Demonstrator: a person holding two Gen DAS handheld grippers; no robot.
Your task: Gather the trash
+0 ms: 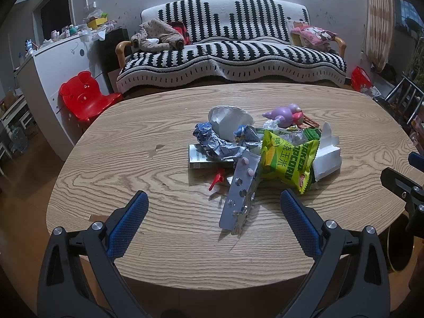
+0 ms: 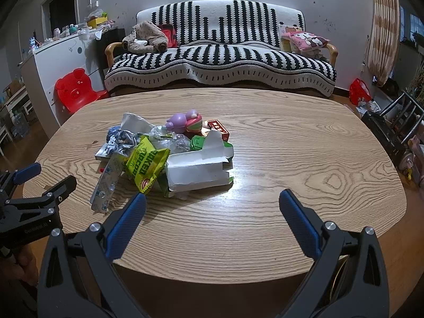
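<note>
1. The left hand-held gripper (image 1: 214, 201) hangs over the near edge of the desk (image 1: 132, 164), its blue-padded fingers spread wide with nothing between them.
2. The right hand-held gripper (image 2: 212, 201) sits over the same near edge, further right, jaws likewise wide apart and empty.
3. Just beyond the left fingertips lies a silver blister pack (image 1: 239, 193), the nearest piece of the trash, its far end tucked under the heap.
4. A small red plastic piece (image 1: 216, 181) lies on the wood just left of the blister pack.
5. The trash heap sits near the middle of the desk: a yellow-green popcorn bag (image 1: 287, 163) leans on a torn white carton (image 2: 197, 168), which is open and lies on its side.
6. To the left of the bag are a crumpled blue-and-white wrapper (image 1: 225, 140) and a flat dark box (image 1: 202, 157) under it.
7. Behind them stands a white paper cup (image 1: 230, 122), tipped, and a purple toy (image 1: 285, 112) beside a small red box (image 2: 218, 128).
8. Past the desk, a red bear-shaped chair (image 1: 84, 95) stands by a white cabinet (image 1: 61, 63).
9. A black-and-white striped sofa (image 1: 230, 53) runs along the far wall, with clothes and a pink cushion (image 1: 314, 34) on it.
</note>
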